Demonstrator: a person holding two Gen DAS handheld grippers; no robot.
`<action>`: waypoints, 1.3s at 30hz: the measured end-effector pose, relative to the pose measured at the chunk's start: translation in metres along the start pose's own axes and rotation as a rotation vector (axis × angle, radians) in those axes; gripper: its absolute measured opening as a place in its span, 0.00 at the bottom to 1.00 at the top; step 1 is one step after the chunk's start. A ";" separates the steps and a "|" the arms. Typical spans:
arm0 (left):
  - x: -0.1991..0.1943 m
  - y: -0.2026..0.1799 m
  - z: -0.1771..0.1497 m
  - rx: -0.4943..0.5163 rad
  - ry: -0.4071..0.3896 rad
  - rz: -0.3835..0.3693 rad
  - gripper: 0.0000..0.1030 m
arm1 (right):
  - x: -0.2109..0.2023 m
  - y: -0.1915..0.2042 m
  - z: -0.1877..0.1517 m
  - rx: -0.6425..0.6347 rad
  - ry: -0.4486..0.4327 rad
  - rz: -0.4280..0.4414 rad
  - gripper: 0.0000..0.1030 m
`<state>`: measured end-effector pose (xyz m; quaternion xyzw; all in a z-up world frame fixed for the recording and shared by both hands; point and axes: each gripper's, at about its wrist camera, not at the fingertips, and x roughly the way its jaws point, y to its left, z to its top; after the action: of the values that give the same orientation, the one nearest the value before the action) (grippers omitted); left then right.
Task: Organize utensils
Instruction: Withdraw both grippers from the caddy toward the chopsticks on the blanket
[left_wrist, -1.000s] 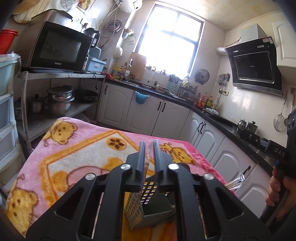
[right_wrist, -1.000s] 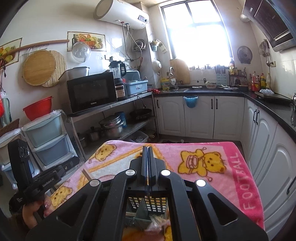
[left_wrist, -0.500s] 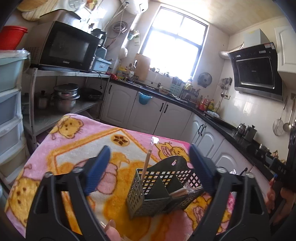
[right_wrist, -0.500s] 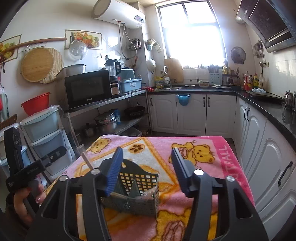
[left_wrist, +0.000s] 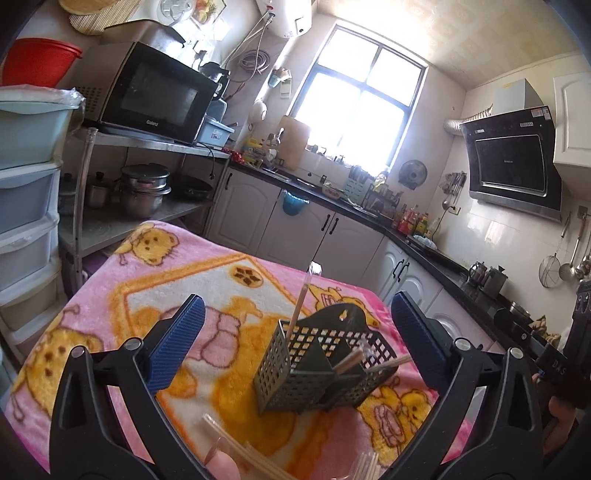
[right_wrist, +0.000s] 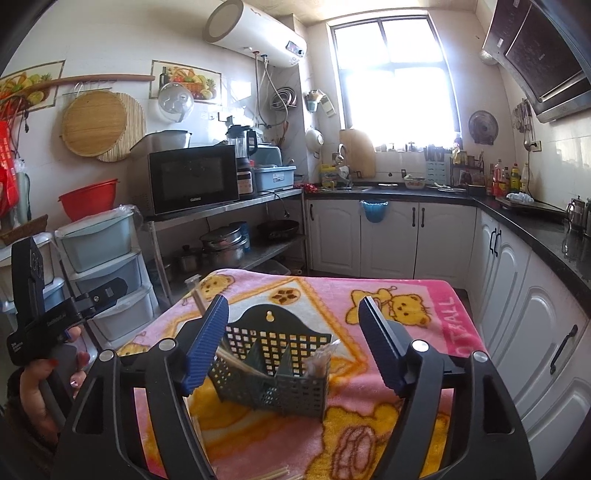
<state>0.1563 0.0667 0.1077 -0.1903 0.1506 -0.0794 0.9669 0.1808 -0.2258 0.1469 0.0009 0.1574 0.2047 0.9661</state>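
A dark green perforated utensil caddy (left_wrist: 317, 365) stands on the pink blanket-covered table (left_wrist: 110, 295); it also shows in the right wrist view (right_wrist: 273, 369). A wrapped chopstick pair (left_wrist: 301, 295) stands upright in its left compartment. More wrapped chopsticks (left_wrist: 373, 363) lean in the other compartments, also seen in the right wrist view (right_wrist: 319, 363). My left gripper (left_wrist: 295, 339) is wide open and empty, above and behind the caddy. My right gripper (right_wrist: 293, 343) is wide open and empty, framing the caddy. Loose wrapped chopsticks (left_wrist: 240, 450) lie near the table's front edge.
A metal shelf with a microwave (right_wrist: 192, 181) and pots (left_wrist: 144, 188) stands left of the table. Stacked plastic drawers (left_wrist: 26, 184) stand at the far left. White cabinets under a black counter (right_wrist: 535, 229) run along the back and right.
Both grippers were shut over the caddy a second ago, the left on a chopstick pair. Both have opened wide and pulled back; the chopsticks now stand in the caddy.
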 end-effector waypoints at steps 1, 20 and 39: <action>-0.002 0.000 -0.003 0.000 0.005 -0.001 0.90 | -0.001 0.001 -0.003 -0.002 0.004 0.004 0.70; -0.036 -0.001 -0.052 0.022 0.101 0.013 0.90 | -0.010 0.025 -0.044 -0.038 0.082 0.033 0.70; -0.037 0.003 -0.089 0.054 0.192 0.035 0.90 | -0.015 0.028 -0.082 -0.038 0.165 0.035 0.70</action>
<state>0.0932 0.0462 0.0375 -0.1529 0.2434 -0.0844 0.9541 0.1317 -0.2111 0.0753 -0.0315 0.2323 0.2239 0.9460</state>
